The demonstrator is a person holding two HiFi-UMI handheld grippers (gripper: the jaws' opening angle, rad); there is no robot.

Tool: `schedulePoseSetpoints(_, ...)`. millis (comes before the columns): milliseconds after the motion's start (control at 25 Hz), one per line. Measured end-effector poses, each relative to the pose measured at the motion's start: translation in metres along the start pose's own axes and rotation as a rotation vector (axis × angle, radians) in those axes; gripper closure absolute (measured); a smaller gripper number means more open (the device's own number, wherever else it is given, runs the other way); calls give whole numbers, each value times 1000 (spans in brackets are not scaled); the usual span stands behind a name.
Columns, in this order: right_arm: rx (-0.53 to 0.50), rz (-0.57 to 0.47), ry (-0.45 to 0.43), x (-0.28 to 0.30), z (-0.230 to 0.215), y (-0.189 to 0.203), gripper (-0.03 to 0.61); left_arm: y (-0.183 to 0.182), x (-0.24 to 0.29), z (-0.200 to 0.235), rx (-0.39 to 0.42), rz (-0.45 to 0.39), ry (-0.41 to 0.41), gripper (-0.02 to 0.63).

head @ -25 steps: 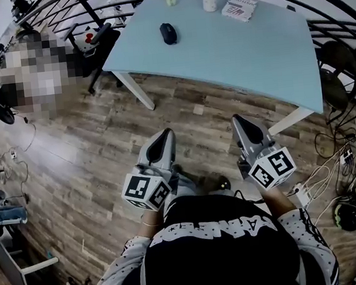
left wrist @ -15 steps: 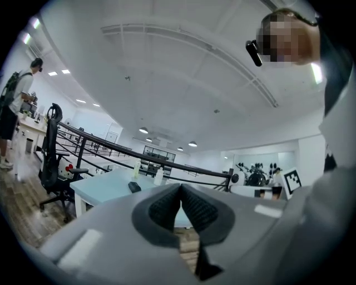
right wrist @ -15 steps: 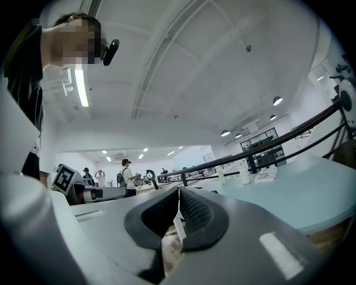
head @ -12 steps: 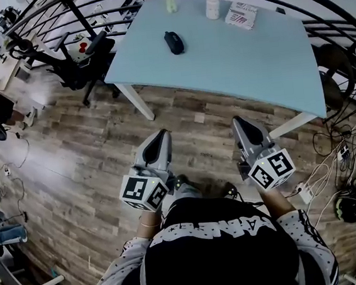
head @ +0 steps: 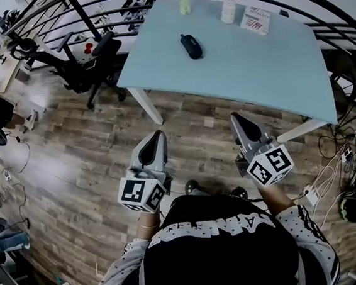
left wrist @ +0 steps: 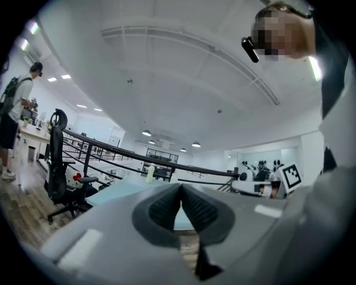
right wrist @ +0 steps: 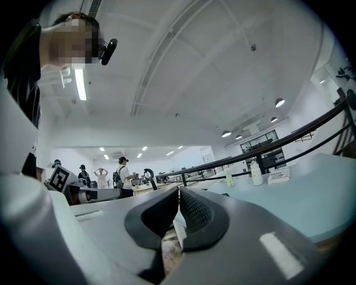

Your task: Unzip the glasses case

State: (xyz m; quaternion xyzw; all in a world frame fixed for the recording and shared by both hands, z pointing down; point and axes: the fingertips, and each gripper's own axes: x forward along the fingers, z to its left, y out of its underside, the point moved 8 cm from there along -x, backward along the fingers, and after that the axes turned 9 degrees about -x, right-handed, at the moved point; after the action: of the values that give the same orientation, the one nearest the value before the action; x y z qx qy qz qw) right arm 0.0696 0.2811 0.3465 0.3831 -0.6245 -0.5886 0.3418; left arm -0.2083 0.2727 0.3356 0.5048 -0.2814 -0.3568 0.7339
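On table (head: 258, 67), glasses case (head: 191, 46) diagonal

Glasses case (head: 191, 46) on table (head: 266, 75), bottles (head: 184, 1) behind

Jaws of left claw (left wrist: 181, 188) together, tips meeting, nothing between. Pale blue bench (left wrist: 115, 190) ahead, past tips. Bottle (left wrist: 150, 173) on bench, just left of tips. Black railing (left wrist: 111, 146) behind bench. Office chair (left wrist: 57, 167) far left, person (left wrist: 14, 119) standing beyond it. Marker cube (left wrist: 292, 176) off right.
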Motion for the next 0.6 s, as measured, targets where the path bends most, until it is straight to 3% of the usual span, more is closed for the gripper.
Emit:
schedulePoseSetpoints(360, -20, 10, 86, 21, 15, 2, 584, -11, 15, 43, -26, 46, 71, 614)
schedulePoseSetpoints(600, -18, 48, 141, 16, 11, 4, 584, -2, 41, 42, -77, 76, 151, 614)
